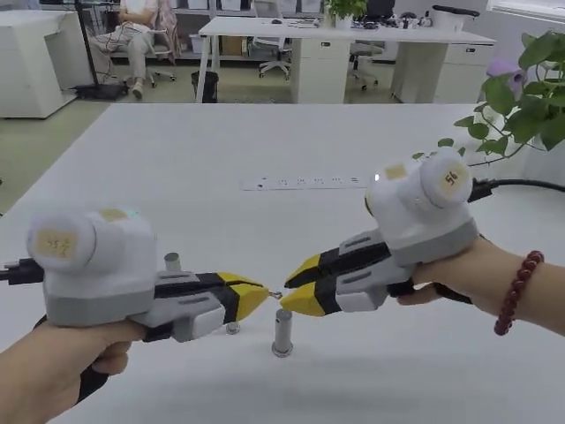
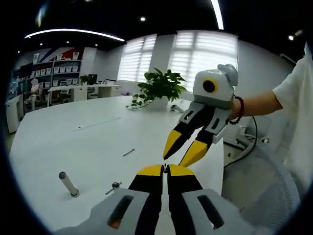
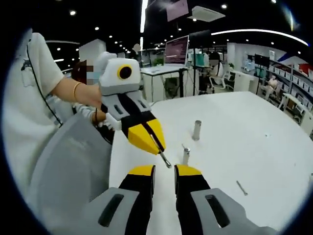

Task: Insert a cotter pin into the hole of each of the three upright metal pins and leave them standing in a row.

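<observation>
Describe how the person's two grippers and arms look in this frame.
Both grippers match: grey-and-white bodies, each claw black with yellow tips, as on the left claw and right claw. A black cable runs from the right one. The right wrist wears a dark red bead bracelet; the white sleeve is short.

upright pin (image 1: 172,261): base hidden behind left gripper (image 1: 263,296) | cotter pin (image 1: 275,294): tiny

Grey metal pins (image 1: 282,331) upright, well apart — slim cotter pin (image 2: 128,152) flat nearby.
</observation>
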A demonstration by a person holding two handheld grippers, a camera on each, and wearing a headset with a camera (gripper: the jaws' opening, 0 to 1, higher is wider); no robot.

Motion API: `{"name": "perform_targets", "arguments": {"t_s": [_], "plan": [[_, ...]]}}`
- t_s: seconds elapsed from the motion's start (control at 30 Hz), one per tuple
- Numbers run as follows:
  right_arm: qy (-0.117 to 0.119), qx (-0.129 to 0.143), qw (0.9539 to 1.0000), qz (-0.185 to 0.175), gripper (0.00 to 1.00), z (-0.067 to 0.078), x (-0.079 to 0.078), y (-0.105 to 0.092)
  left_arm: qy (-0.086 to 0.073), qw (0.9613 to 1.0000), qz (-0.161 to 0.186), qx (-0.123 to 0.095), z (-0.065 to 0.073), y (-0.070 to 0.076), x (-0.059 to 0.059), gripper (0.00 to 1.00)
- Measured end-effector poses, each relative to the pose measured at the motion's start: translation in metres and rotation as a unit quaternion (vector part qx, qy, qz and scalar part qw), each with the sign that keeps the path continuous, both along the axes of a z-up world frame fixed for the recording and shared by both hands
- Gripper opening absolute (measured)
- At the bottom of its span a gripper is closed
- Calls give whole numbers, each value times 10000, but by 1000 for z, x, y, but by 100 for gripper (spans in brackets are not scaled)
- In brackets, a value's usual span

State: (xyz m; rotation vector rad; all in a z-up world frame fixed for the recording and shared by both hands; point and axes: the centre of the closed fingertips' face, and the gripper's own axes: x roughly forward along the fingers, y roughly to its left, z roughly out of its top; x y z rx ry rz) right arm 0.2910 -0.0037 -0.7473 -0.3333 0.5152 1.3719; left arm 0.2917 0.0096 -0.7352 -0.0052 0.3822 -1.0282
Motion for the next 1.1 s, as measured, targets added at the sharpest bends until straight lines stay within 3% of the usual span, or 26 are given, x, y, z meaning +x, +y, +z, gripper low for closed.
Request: {"name": "perform_targets", "arguments": {"t_s": [0.23, 0.67, 1.1], "plan": [[193, 117, 9994, 251, 17, -2, -14, -2, -146, 9992, -315, 189, -5, -5, -11, 0], [383, 335, 9968, 618, 16, -2, -31, -1, -256, 9962, -827, 131, -3, -15, -26, 0], [481, 394, 9950, 780, 14, -7, -36, 0, -256, 9951, -948, -73, 2, -17, -29, 0]]}}
